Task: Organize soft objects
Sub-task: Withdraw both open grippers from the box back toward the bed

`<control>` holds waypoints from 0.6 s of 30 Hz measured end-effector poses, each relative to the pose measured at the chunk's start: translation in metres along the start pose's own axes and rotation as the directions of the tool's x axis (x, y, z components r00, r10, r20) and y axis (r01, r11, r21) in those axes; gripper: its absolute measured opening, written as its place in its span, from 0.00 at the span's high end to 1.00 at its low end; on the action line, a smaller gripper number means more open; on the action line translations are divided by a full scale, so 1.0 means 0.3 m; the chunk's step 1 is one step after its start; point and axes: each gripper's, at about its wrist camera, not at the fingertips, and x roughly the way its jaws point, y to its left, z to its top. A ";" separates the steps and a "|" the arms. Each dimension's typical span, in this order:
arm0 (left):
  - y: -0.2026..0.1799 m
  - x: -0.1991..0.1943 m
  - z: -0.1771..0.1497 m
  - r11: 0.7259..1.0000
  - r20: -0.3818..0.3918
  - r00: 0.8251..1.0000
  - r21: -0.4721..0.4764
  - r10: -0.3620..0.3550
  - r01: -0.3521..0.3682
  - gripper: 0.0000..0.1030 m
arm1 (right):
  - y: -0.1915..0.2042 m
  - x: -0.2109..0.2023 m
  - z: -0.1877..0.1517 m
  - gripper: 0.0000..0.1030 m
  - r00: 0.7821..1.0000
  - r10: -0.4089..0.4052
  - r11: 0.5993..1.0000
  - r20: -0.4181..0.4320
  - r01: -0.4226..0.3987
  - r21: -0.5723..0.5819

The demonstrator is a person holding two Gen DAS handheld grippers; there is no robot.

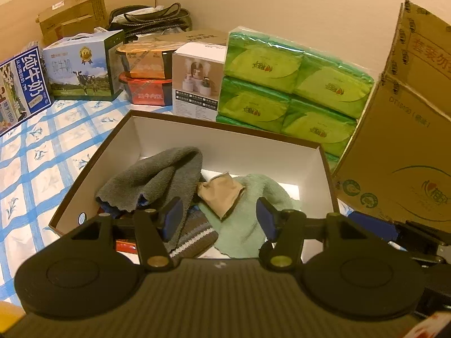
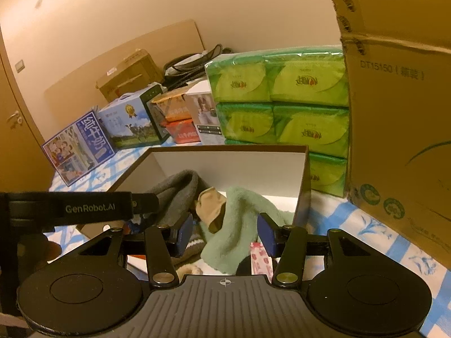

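A blue-and-white checked cloth with small flower prints (image 1: 42, 152) is spread over the surface, and on it a large brown cardboard carton with printed characters (image 1: 406, 129) is seen at the right, with a stack of green plastic-wrapped tissue packs (image 1: 290, 84) just left of it, at the far side. In the middle, nearer, an open rectangular box with brown outside and white inside (image 1: 225, 138) is placed, and the soft objects are found in it.

Inside the box, a pale green fluffy towel (image 1: 248, 225) is laid at the right, a grey terry cloth (image 1: 157, 180) is heaped at the left, a knitted piece with grey and white stripes (image 1: 191, 236) lies at the near side, and a small beige crumpled fabric piece (image 1: 222, 194) rests on top, between the grey cloth and the green towel.

The left gripper (image 1: 220, 219) is held over the near part of the box with its blue pads spread apart, and nothing is pinched between them. The right gripper (image 2: 225, 233) is also spread, above the green towel, and nothing is gripped.

It is judged that most of the task is done, because several soft things are already collected in the box. They are only piled loosely, so some tidying may be left. A pink patterned item (image 2: 260, 259) is partly seen near the right gripper; what it is cannot be told.
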 end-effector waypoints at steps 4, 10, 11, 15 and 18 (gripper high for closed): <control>-0.002 -0.040 -0.014 1.000 0.000 1.000 0.005 -0.019 0.019 0.47 | -0.001 -0.049 -0.021 0.50 1.000 0.000 1.000 0.007 0.000 0.012; -0.006 -0.134 -0.055 0.999 0.009 0.999 0.024 -0.041 0.041 0.47 | 0.013 -0.160 -0.052 0.50 0.999 0.001 0.999 0.033 -0.002 0.036; -0.006 -0.153 -0.065 0.998 0.009 0.999 0.027 -0.048 0.048 0.47 | 0.017 -0.182 -0.059 0.50 0.999 0.002 0.999 0.037 -0.003 0.038; -0.005 -0.245 -0.114 0.994 0.012 0.995 0.040 -0.099 0.098 0.47 | 0.043 -0.275 -0.096 0.50 0.998 0.001 0.999 0.057 -0.004 0.044; 0.007 -0.328 -0.152 0.990 0.032 0.990 0.054 -0.134 0.132 0.47 | 0.061 -0.354 -0.143 0.50 0.998 0.002 0.998 0.068 -0.006 0.058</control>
